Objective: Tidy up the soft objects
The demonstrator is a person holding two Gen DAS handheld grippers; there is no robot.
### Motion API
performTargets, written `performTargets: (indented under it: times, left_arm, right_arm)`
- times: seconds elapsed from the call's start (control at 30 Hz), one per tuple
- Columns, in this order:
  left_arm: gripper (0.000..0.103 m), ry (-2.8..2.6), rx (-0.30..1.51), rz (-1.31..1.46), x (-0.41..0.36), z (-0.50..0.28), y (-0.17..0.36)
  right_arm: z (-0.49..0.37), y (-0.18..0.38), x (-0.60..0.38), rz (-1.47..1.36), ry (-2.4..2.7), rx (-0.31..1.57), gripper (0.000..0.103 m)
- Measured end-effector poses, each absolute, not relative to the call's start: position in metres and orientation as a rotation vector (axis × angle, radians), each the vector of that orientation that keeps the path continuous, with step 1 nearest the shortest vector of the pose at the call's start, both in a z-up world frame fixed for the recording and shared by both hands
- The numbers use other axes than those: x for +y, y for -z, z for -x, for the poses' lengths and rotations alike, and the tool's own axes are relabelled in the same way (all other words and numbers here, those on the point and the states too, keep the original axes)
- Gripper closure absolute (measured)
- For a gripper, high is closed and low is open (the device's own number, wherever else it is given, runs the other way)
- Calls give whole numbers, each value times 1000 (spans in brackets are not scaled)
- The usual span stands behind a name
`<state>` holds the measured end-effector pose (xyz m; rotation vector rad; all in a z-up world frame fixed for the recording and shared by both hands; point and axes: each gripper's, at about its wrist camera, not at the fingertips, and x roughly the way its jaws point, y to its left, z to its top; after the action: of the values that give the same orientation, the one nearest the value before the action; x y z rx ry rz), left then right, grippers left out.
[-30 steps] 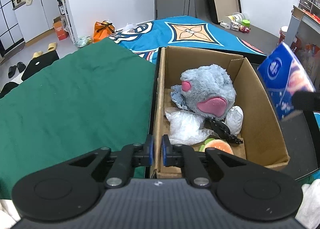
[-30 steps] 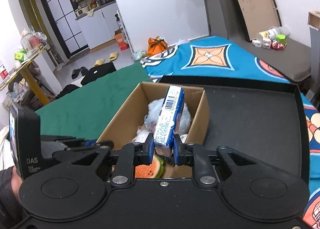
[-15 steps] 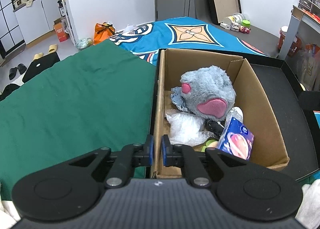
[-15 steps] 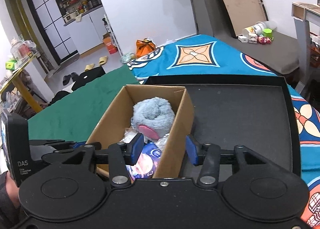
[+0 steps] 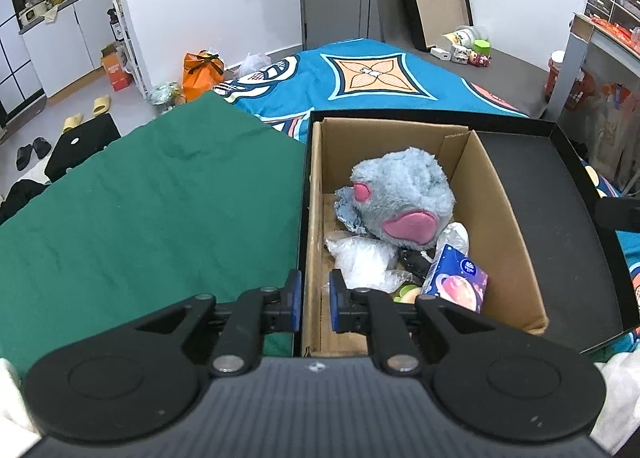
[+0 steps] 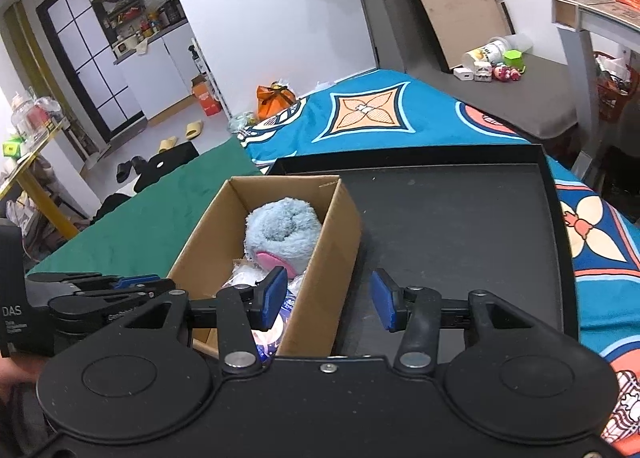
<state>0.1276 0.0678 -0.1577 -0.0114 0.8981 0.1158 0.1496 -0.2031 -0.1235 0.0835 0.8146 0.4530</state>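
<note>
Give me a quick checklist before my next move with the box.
1. Right hand-held gripper empty and open: ok.
2. Tissue pack inside box: ok, leaning on the plush.
3. Left hand-held gripper free: not ok, its nearly closed jaws straddle the box's near wall.
4. Box sitting in black tray: ok.
5. More soft items left outside: cannot tell.

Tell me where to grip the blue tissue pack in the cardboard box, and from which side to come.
Grip the blue tissue pack across its narrow thickness near the upper end. It leans tilted in the cardboard box at the near end, top edge clear of the grey plush toy. Come from above with the open right tongs, probably simplest.
</note>
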Motion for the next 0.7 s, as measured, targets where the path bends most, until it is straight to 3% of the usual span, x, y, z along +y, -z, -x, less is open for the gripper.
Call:
performTargets:
  times: [0.1, 0.27, 0.33, 0.5, 0.7]
  left_arm:
    - [86, -115, 892, 5, 66, -124, 149]
    - [62, -108, 870, -27, 59, -113, 131]
    - [57, -106, 860, -38, 57, -110, 123]
    - [50, -92, 846, -33, 53, -100, 103]
    - [29, -49, 837, -31, 43, -82, 84]
  right_arm:
    - [-145, 117, -212, -92, -437, 801, 47]
    - [-137, 105, -231, -115, -417, 778, 41]
    - [-131, 100, -239, -123, -413, 766, 37]
    - [-119, 89, -255, -139, -399, 741, 20]
    - [-105, 79, -271, -167, -379, 719, 5]
